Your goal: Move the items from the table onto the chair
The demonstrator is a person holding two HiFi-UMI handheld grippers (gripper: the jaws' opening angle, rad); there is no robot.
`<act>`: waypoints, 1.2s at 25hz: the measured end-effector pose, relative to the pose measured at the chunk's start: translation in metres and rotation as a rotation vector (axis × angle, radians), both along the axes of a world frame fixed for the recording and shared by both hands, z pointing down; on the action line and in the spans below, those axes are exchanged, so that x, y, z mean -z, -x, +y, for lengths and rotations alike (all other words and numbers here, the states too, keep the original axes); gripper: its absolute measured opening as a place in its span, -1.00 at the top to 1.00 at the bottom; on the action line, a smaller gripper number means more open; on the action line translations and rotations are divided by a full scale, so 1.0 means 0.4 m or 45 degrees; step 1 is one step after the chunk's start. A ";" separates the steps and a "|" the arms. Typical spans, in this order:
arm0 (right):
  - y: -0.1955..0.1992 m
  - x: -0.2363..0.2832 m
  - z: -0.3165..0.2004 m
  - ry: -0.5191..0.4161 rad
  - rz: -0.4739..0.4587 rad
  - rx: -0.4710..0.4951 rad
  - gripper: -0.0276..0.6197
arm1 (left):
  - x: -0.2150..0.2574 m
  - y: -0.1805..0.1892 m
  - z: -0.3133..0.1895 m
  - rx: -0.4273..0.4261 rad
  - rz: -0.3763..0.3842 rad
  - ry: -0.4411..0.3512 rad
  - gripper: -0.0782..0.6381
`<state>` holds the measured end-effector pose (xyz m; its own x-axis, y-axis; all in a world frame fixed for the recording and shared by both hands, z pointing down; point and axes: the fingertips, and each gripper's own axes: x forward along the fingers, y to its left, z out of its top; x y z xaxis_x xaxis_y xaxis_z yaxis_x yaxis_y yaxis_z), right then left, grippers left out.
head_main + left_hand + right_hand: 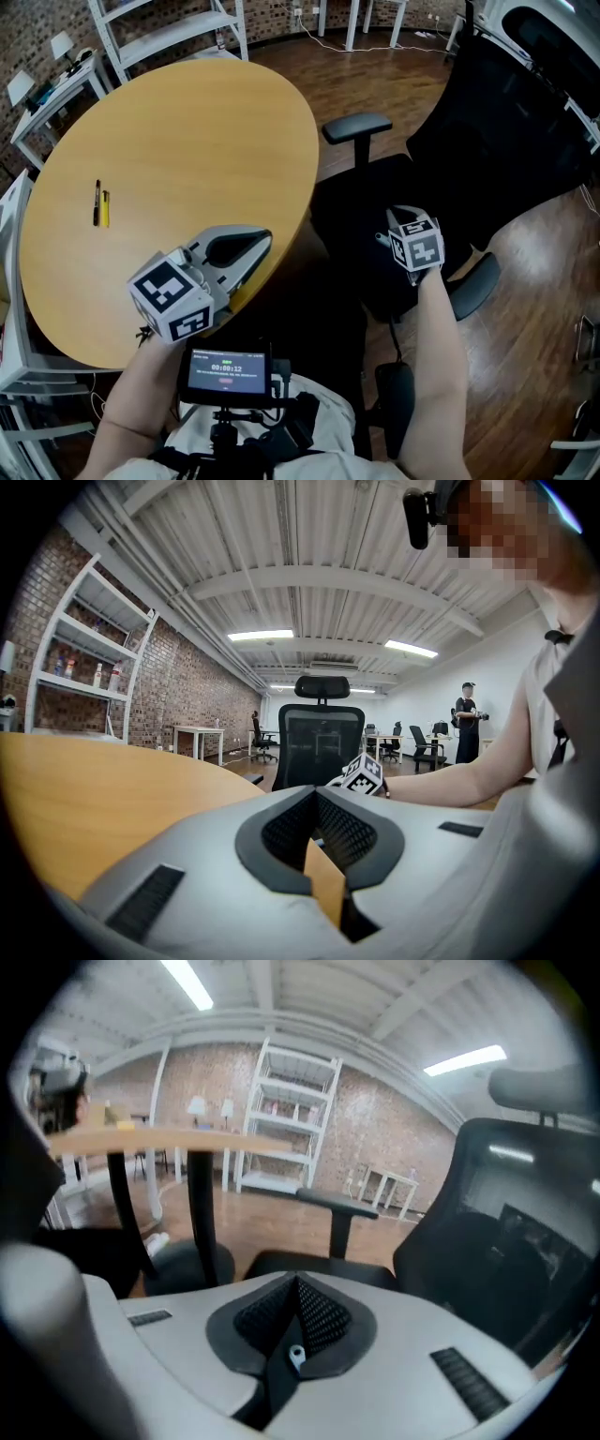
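Observation:
A black pen (96, 202) and a yellow pen (105, 208) lie side by side on the round wooden table (187, 131), at its left. My left gripper (261, 246) hovers over the table's near right edge, far from the pens; in the left gripper view its jaws (314, 797) meet at the tips with nothing between them. My right gripper (398, 223) hangs above the seat of the black office chair (352, 211), shut and empty in the right gripper view (298, 1283). The seat is too dark to tell whether anything lies on it.
The chair's armrests (357, 127) (473, 286) flank the seat, and its tall back (506, 1232) rises at the right. White shelving (169, 23) and a small white table (56, 89) stand beyond the round table. A screen (227, 373) sits at my chest. A person (466, 722) stands far off.

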<state>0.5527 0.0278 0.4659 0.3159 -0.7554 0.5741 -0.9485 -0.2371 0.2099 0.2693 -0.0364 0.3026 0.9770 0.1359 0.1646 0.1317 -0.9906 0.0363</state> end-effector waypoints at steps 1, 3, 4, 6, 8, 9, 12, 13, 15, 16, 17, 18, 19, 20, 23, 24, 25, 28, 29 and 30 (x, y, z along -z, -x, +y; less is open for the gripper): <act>0.030 0.056 -0.022 -0.108 -0.036 0.021 0.89 | -0.001 0.001 -0.002 0.001 0.000 0.000 0.76; 0.092 0.176 -0.059 -0.287 -0.058 0.088 0.89 | -0.004 0.001 -0.004 0.005 0.000 0.002 0.77; 0.127 0.234 -0.075 -0.359 -0.051 0.132 0.89 | -0.006 0.001 -0.005 0.007 -0.002 0.003 0.77; 0.205 0.343 -0.104 -0.482 -0.041 0.233 0.89 | -0.009 0.006 -0.008 0.016 -0.012 0.009 0.77; 0.287 0.431 -0.132 -0.573 -0.044 0.336 0.89 | -0.007 0.019 -0.013 0.028 -0.022 0.013 0.77; 0.326 0.465 -0.146 -0.605 -0.051 0.386 0.89 | -0.005 0.027 -0.016 0.033 -0.024 0.014 0.77; 0.431 0.524 -0.194 -0.666 -0.093 0.524 0.89 | -0.003 0.059 -0.033 0.065 -0.022 0.018 0.77; 0.465 0.535 -0.210 -0.681 -0.116 0.566 0.89 | -0.005 0.074 -0.042 0.083 -0.020 0.019 0.77; 0.534 0.556 -0.242 -0.710 -0.166 0.649 0.89 | -0.006 0.107 -0.064 0.127 -0.016 0.020 0.77; 0.570 0.568 -0.257 -0.722 -0.188 0.690 0.89 | -0.004 0.125 -0.077 0.150 -0.014 0.020 0.77; 0.607 0.578 -0.272 -0.732 -0.205 0.732 0.89 | -0.002 0.145 -0.091 0.174 -0.012 0.020 0.77; 0.644 0.587 -0.288 -0.739 -0.221 0.774 0.89 | 0.000 0.167 -0.105 0.198 -0.011 0.020 0.77; 0.681 0.594 -0.303 -0.744 -0.236 0.814 0.89 | 0.001 0.189 -0.118 0.219 -0.010 0.021 0.77; 0.717 0.598 -0.318 -0.746 -0.250 0.851 0.89 | 0.001 0.212 -0.130 0.239 -0.009 0.022 0.77; 0.810 0.600 -0.358 -0.746 -0.283 0.948 0.89 | -0.001 0.272 -0.159 0.289 -0.003 0.020 0.77; 0.839 0.599 -0.372 -0.747 -0.294 0.978 0.89 | -0.002 0.292 -0.170 0.309 -0.003 0.017 0.77; 0.869 0.599 -0.386 -0.747 -0.305 1.008 0.89 | -0.003 0.315 -0.181 0.333 -0.004 0.015 0.77; 0.963 0.596 -0.431 -0.740 -0.336 1.091 0.89 | -0.005 0.396 -0.223 0.427 -0.004 0.012 0.77; 0.993 0.595 -0.445 -0.738 -0.343 1.115 0.90 | -0.005 0.424 -0.238 0.459 -0.001 0.013 0.77; 1.022 0.594 -0.457 -0.736 -0.348 1.139 0.90 | -0.006 0.451 -0.252 0.486 0.001 0.014 0.77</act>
